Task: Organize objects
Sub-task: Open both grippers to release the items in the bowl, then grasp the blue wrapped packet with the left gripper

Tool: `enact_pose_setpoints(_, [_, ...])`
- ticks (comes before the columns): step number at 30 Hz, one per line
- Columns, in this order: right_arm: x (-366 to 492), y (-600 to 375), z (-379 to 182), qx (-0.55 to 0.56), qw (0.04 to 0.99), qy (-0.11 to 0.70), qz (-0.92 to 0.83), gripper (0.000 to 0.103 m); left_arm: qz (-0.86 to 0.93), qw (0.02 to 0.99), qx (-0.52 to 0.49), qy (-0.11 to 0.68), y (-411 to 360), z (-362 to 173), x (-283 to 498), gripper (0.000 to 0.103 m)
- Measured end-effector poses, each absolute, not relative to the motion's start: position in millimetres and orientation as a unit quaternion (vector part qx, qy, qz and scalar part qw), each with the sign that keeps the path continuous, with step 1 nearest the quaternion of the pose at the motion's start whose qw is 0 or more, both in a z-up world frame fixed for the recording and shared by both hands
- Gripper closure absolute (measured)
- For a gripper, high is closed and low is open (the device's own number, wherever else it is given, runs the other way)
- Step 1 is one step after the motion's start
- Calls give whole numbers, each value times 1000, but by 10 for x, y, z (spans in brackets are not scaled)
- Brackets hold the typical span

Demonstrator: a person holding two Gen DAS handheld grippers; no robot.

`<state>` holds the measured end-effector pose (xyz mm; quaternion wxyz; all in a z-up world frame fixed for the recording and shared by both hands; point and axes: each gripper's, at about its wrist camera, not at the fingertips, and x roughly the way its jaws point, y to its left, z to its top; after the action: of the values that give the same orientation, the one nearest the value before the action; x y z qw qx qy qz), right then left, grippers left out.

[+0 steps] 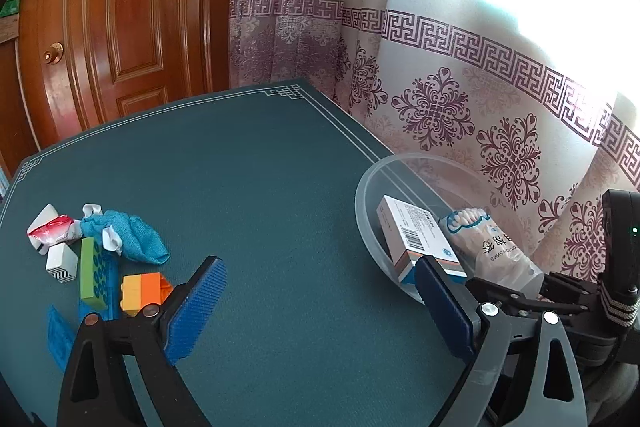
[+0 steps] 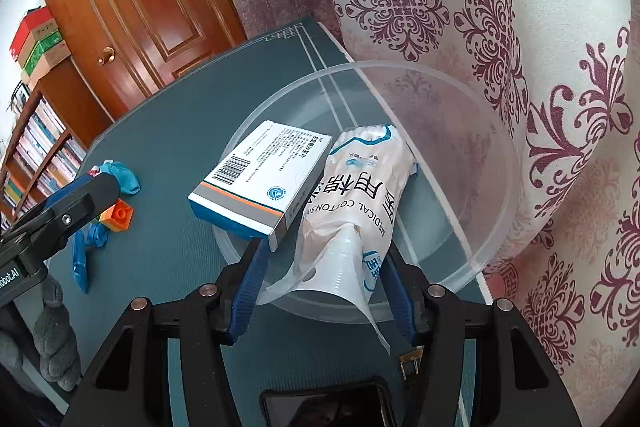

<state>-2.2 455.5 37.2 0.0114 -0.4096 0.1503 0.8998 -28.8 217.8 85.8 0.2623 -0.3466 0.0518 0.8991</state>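
Observation:
A clear plastic bowl (image 1: 362, 195) (image 2: 380, 63) stands at the right edge of the teal table mat (image 1: 260, 187). A white medicine box (image 1: 416, 231) (image 2: 264, 179) leans inside it against the near rim. Beside the box lies a bag of cotton swabs (image 1: 494, 247) (image 2: 356, 195), its tail sticking out over the rim. My right gripper (image 2: 324, 251) is shut on that tail. My left gripper (image 1: 320, 267) hangs open over the bare mat just left of the bowl, with nothing between its fingers. A pile at the left holds a blue cloth (image 1: 132, 235), a green block (image 1: 90, 273) and an orange block (image 1: 142, 287).
White blocks (image 1: 62, 261) and a red-and-white wrapper (image 1: 52, 229) lie in the same pile. A patterned curtain (image 2: 520, 107) hangs close behind the bowl. A wooden door (image 1: 120, 27) stands past the table's far edge, with bookshelves (image 2: 36, 147) to its left.

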Motion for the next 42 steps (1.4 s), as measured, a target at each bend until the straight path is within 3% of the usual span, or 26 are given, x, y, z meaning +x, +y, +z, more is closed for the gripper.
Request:
enact_pose_setpoints(8, [-20, 4567, 384, -406, 19, 153, 901, 45, 911, 209, -354, 24, 1707, 805, -300, 2])
enact_pose_setpoints(27, [192, 3916, 853, -320, 57, 69, 943, 41, 921, 44, -386, -28, 618, 483, -463, 1])
enact_pose_setpoints(42, [122, 3356, 759, -337, 2, 60, 940, 41, 903, 14, -428, -47, 384, 157, -557, 1])
